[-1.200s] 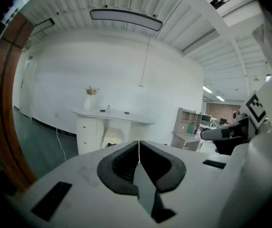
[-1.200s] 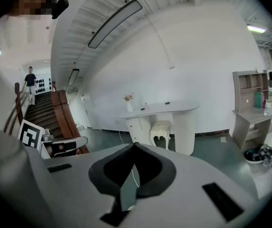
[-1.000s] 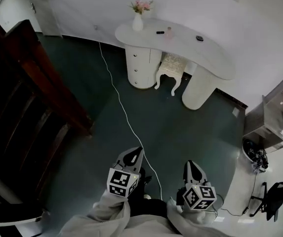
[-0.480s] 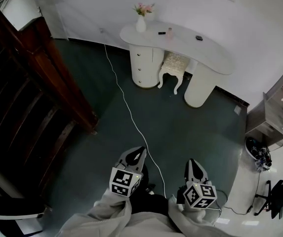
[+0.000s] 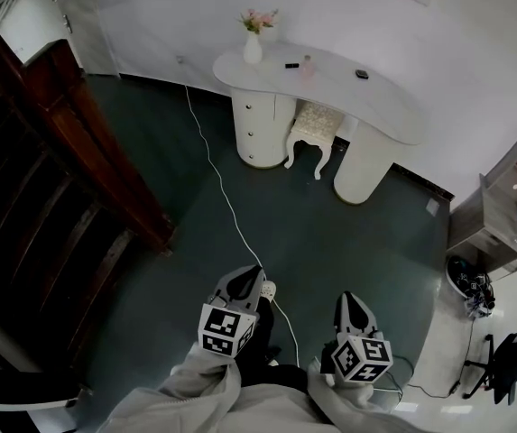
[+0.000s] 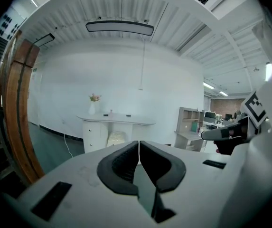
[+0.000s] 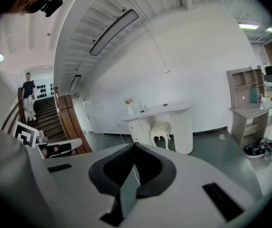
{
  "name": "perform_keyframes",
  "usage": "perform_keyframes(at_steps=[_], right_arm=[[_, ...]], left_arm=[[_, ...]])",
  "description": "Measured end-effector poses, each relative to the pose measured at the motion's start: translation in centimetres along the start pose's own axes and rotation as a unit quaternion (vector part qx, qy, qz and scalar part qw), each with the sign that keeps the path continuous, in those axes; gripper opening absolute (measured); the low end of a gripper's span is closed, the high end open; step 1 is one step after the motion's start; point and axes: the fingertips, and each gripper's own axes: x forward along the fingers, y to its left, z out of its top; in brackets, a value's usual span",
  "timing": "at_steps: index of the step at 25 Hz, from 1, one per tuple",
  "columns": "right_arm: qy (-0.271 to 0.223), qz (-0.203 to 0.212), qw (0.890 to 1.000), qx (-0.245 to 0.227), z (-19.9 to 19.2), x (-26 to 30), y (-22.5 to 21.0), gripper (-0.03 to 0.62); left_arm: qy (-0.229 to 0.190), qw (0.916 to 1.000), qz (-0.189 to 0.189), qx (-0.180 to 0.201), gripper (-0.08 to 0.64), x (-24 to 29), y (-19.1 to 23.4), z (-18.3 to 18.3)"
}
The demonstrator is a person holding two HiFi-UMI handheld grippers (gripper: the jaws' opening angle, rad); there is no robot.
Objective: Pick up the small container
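Though outside head view, one person (image 7: 28, 99).

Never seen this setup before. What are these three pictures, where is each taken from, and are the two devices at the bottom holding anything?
No robot here: a person holds a two-jaw gripper in each hand. The head view is from a camera on the person's head, looking down. The left gripper and right gripper show at its bottom, each carrying a cube with square markers. The other two pictures come from cameras riding on the grippers, looking along their jaws. Both pairs of jaws are together with nothing between them, so nothing is held. Across the dark floor stands a curved white table with a vase of flowers and a few small things too far off to identify. A stool sits under it. A white cable runs over the floor.
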Motion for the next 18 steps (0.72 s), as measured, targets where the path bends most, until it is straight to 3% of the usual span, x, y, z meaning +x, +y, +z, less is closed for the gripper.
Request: perform_keyframes(at_steps=[18], right_arm=[[0.006,-0.005,1.000,-0.001,10.1,17.8,-2.7,0.049]], left_arm=[[0.009,0.9999,0.009,-0.006,0.020,15.6,11.1,7.0]])
